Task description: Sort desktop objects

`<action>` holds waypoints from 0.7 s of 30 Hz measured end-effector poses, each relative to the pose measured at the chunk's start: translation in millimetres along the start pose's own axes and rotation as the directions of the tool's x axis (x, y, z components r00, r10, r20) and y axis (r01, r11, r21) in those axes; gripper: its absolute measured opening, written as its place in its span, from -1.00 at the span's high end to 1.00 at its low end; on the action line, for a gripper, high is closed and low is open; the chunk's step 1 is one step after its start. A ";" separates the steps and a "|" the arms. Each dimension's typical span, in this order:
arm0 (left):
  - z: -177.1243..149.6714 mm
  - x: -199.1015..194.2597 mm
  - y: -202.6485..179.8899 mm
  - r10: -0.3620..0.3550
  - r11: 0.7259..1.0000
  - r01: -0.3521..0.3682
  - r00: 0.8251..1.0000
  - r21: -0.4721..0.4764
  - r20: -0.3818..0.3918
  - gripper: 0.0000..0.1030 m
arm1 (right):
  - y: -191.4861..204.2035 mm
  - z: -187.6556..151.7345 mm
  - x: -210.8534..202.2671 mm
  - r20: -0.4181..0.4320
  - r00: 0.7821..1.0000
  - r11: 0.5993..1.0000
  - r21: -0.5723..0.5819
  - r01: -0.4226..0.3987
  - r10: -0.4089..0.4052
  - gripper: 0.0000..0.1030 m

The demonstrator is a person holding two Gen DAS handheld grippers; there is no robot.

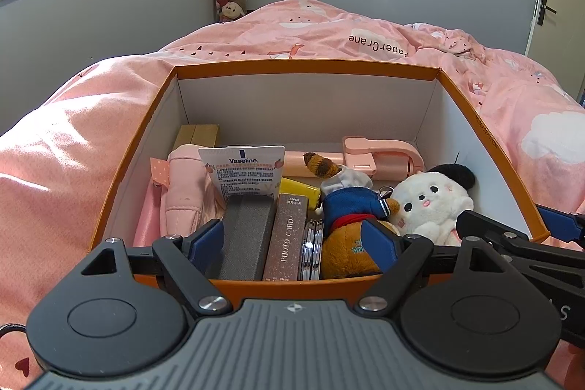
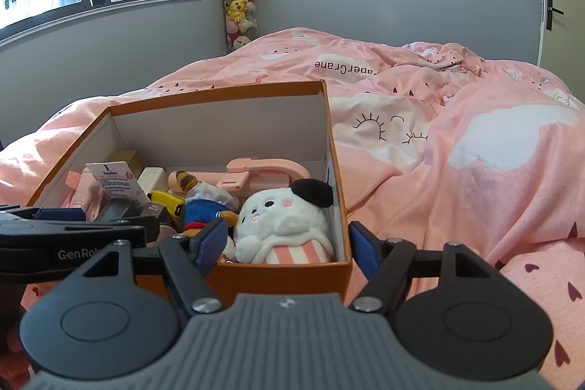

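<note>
Box (image 1: 486,148) full | L gripper (image 1: 296,245) & R gripper (image 2: 287,243) fingers spread, empty | brown plush (image 1: 347,243) part hidden

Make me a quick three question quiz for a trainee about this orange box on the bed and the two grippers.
1. True or false: the orange box sits on a pink duvet.
2. Which item lies nearest the box's right wall? A) white plush toy B) Vaseline card C) Photo Card box
3. Fill in: the left gripper and the right gripper are both ____, holding nothing.

Key: 1 true; 2 A; 3 open
</note>
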State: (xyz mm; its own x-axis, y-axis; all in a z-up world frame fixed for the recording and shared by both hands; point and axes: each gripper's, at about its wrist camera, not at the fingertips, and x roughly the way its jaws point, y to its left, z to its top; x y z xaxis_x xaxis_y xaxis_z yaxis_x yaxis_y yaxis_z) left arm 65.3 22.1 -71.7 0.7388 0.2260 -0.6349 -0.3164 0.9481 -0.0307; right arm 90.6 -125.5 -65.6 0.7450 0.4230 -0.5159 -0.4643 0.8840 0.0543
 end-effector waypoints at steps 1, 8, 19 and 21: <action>-0.2 -0.1 0.0 0.000 1.000 0.000 1.000 0.000 0.000 -0.89 | 0.0 0.0 0.0 0.000 1.000 1.000 0.000 0.000 0.000 -0.43; -0.3 0.1 0.1 0.000 1.000 0.000 1.000 0.000 0.000 -0.89 | 0.2 -0.7 -0.1 -0.001 1.000 1.000 0.002 -0.002 0.002 -0.43; -0.4 0.6 0.0 0.002 1.000 -0.002 1.000 -0.001 -0.001 -0.89 | 0.1 -1.6 0.1 -0.003 1.000 1.000 0.004 -0.003 0.003 -0.43; 0.0 0.6 0.0 0.002 1.000 -0.002 1.000 -0.001 -0.001 -0.89 | 0.1 -2.1 0.3 -0.003 1.000 1.000 0.006 -0.002 0.002 -0.43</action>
State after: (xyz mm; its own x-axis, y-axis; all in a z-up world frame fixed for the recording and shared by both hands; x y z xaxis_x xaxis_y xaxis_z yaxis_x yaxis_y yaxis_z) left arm 65.8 22.2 -72.0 0.7378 0.2273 -0.6356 -0.3180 0.9476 -0.0303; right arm 89.8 -125.7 -67.6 0.7423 0.4245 -0.5184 -0.4634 0.8841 0.0604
